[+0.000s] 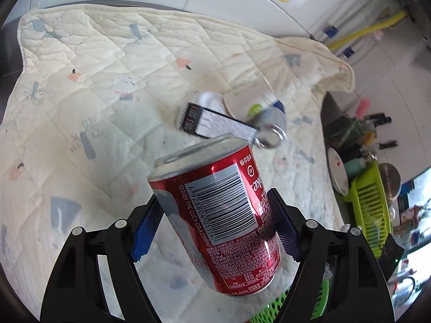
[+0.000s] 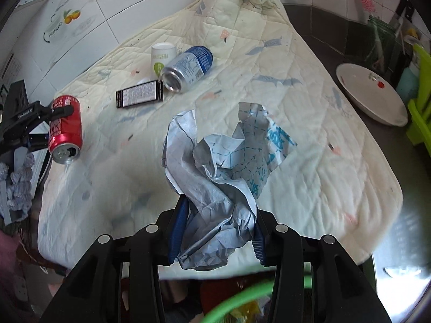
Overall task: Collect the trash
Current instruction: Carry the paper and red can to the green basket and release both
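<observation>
Above the quilted cloth [image 2: 309,134], the left gripper [image 1: 215,228] grips 1 red cola can [image 1: 223,215] and the right gripper [image 2: 218,231] clamps 1 crumpled paper wrapper [image 2: 218,167], both lifted clear; next, release into what appears to be a green basket [image 2: 242,293] below.

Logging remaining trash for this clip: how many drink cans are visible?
2. A red cola can is clamped in the left gripper above the quilt. A silver-and-blue can lies on its side on the quilt beside a white cup. Others may be hidden.
</observation>
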